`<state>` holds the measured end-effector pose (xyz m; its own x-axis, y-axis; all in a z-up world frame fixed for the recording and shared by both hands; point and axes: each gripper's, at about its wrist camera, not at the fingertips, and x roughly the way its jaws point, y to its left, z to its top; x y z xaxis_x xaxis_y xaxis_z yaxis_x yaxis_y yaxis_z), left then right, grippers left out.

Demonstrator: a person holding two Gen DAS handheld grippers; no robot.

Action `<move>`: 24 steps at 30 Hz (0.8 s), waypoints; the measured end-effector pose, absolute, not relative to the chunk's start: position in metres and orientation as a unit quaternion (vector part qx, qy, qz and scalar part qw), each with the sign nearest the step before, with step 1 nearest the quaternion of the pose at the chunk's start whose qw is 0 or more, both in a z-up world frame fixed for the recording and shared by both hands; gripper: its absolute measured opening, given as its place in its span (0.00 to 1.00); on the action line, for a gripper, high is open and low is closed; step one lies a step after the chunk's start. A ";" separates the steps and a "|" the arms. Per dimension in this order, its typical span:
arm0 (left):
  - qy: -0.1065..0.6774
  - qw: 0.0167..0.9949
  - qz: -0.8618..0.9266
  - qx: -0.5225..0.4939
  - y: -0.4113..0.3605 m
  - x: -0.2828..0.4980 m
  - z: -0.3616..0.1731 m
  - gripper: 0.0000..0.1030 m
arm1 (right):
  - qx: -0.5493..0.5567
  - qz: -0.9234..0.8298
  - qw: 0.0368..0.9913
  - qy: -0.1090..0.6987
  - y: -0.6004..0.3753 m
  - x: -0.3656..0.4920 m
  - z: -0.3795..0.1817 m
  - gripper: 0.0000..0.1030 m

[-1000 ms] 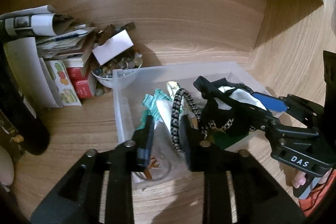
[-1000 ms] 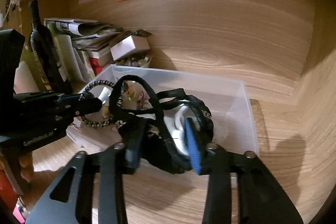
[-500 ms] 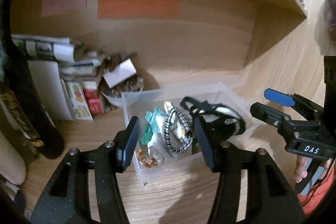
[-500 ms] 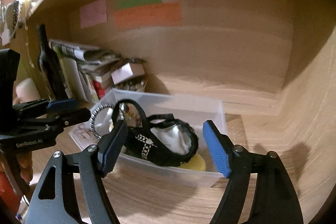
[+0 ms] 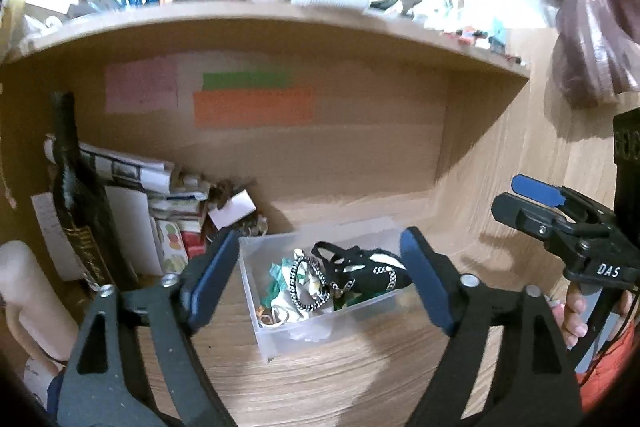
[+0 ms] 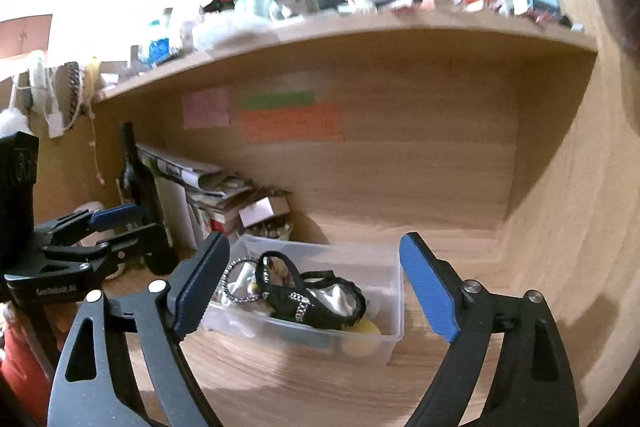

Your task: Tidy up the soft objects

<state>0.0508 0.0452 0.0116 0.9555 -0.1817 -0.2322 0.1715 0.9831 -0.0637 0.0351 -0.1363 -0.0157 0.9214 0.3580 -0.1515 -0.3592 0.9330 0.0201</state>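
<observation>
While your left gripper [image 5: 316,279] and right gripper [image 6: 316,283] spread, both empty, the black strappy pouch [image 6: 320,301] lies lengthwise left-to-right in the clear bin [image 6: 394,311].

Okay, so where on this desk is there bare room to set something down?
Bare wood lies right of the clear bin, out to the side wall, and behind it to the back panel. The strip in front is free too. Left of the bin is crowded: paper stack, dark bottle, small bowl.
</observation>
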 end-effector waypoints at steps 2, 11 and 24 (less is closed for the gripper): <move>0.107 0.991 -0.082 -0.019 0.045 0.042 0.014 0.95 | -0.003 0.184 0.980 0.069 -0.137 0.028 -0.015 0.92; 0.091 0.992 -0.082 -0.021 0.042 0.015 0.017 1.00 | 0.007 0.181 0.982 0.049 -0.140 0.003 -0.016 1.00; 0.093 0.992 -0.083 -0.020 0.036 0.007 0.013 1.00 | 0.008 0.184 0.982 0.041 -0.134 -0.012 -0.024 1.00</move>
